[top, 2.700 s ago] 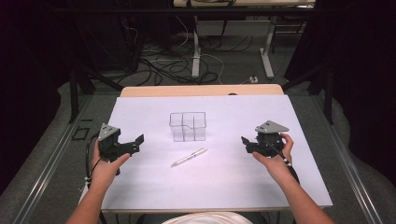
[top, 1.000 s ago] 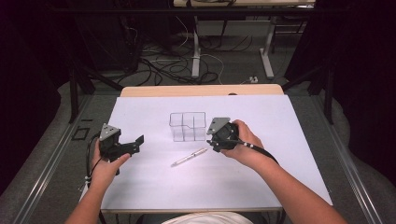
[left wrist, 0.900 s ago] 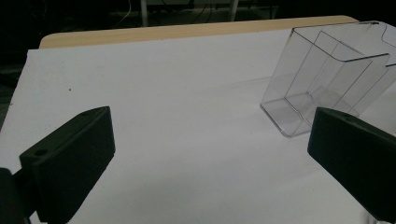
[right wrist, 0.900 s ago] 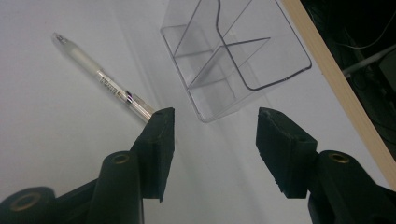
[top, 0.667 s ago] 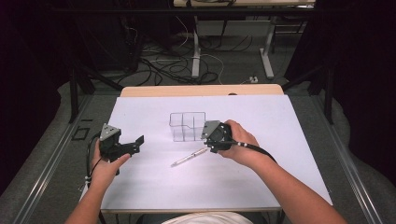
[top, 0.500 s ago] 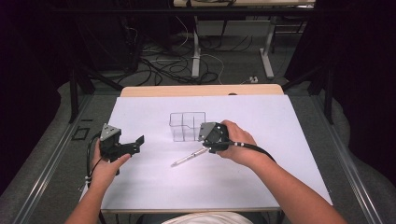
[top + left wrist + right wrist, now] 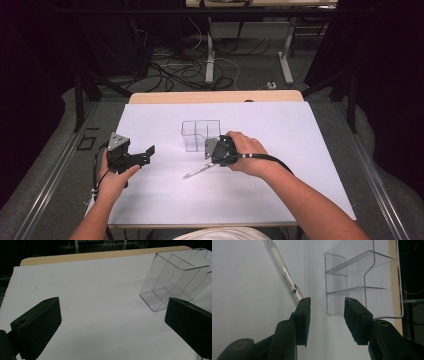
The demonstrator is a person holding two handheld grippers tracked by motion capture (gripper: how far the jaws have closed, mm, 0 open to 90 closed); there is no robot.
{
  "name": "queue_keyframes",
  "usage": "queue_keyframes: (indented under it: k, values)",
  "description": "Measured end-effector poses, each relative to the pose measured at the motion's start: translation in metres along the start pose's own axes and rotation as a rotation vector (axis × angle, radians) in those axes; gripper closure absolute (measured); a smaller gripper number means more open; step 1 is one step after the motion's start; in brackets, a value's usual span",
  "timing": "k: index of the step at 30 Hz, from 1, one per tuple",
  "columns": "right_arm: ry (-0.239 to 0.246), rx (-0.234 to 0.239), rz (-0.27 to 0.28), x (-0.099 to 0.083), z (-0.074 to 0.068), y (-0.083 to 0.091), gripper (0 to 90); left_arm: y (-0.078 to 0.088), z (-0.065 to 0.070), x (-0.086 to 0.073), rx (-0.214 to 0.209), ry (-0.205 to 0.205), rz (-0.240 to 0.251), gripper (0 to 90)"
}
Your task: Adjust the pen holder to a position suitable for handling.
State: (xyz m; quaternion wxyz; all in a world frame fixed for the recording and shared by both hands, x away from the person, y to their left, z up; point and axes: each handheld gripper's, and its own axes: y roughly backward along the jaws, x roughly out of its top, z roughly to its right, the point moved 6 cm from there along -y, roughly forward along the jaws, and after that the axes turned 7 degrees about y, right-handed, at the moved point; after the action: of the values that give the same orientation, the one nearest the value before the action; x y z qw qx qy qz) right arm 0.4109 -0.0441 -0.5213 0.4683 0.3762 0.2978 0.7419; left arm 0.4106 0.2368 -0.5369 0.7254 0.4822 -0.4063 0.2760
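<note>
White plastic pen slips behind one jaw of the right gripper, which is closing with nothing between, while the high view shows the left gripper gaping empty.

The person's left forearm comes in from the bottom left of the high view, the left hand wrapped around the left claw, which is held level and points toward the right. In the left gripper view its two black jaws stand wide apart with nothing between them. The right forearm reaches diagonally in from the lower right, the right hand gripping the right claw near the middle of the worktop. Its jaws have just been closing and stand partly apart, the gap between them bare.
</note>
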Motion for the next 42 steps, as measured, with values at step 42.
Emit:
queue_keyframes:
  k: [42]
  values:
    - [0.205, 0.122, -0.001, 0.051, -0.026, -0.046, 65.6, -0.002, 0.000, -0.001, 0.000, -0.014, -0.004, 0.9]
